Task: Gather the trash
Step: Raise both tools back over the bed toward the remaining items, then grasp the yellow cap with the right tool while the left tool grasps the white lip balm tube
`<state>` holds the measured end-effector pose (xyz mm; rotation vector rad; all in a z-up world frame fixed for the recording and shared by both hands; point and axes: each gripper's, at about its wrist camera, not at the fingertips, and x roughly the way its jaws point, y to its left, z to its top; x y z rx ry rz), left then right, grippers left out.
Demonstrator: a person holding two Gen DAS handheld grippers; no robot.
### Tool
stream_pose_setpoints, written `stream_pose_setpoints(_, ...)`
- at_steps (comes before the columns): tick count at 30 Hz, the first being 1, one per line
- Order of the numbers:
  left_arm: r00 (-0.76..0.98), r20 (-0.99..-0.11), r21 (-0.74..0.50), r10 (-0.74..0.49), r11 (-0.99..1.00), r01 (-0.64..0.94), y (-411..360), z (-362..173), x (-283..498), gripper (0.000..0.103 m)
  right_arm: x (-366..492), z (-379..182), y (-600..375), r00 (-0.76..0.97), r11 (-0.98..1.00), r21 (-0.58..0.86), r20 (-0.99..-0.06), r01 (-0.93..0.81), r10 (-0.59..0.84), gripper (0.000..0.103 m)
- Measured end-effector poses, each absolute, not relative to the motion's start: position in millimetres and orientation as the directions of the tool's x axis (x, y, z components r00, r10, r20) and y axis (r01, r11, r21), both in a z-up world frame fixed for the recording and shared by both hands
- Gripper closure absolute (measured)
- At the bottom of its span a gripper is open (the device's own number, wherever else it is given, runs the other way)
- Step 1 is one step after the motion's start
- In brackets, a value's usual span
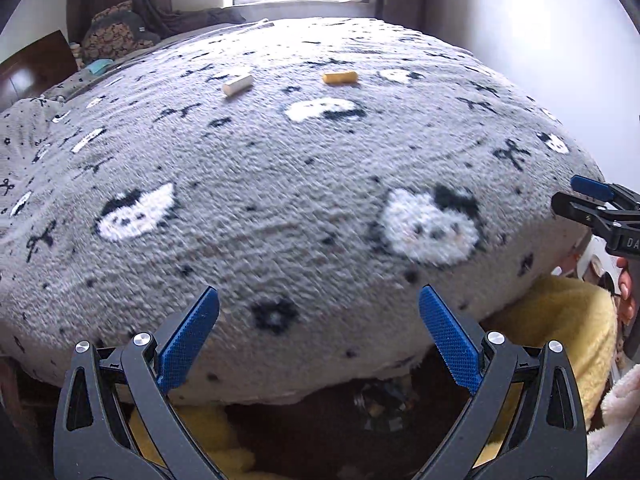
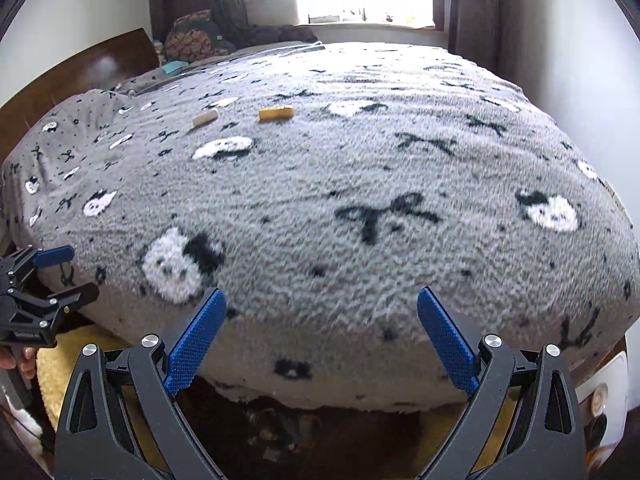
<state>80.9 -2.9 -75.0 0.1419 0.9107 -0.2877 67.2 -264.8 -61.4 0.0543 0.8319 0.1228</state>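
Observation:
Two small pieces of trash lie on a grey fleece blanket (image 1: 304,184) with cat faces, far across the bed: a white cylinder (image 1: 238,84) and an orange wrapper (image 1: 339,77) to its right. Both also show in the right wrist view, the white cylinder (image 2: 205,117) and the orange wrapper (image 2: 275,113). My left gripper (image 1: 318,332) is open and empty at the bed's near edge. My right gripper (image 2: 321,336) is open and empty, also at the near edge. Each gripper shows at the side of the other's view, the right gripper (image 1: 576,196) and the left gripper (image 2: 70,274).
A dark wooden headboard (image 2: 88,68) stands at the left. Pillows and a patterned cushion (image 2: 192,38) sit at the far left by the curtains and window. Yellow fleece (image 1: 560,316) hangs below the bed's near edge. A white wall is on the right.

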Motion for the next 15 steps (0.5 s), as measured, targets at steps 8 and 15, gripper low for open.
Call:
stream_pose_setpoints(8, 0.612, -0.775, 0.009, -0.156, 0.966, 0.258, 9.1, -71.6, 134.7, 0.008, 118.5, -50.5, -253.5, 0.684, 0.992, 0.064, -0.719, -0.111, 0.123, 0.006)
stream_pose_setpoints(15, 0.616, -0.778, 0.019, -0.128, 0.974, 0.228, 14.9, -75.7, 191.1, 0.008, 181.4, -52.0, -233.9, 0.688, 0.991, 0.067, -0.714, -0.118, 0.13, 0.006)
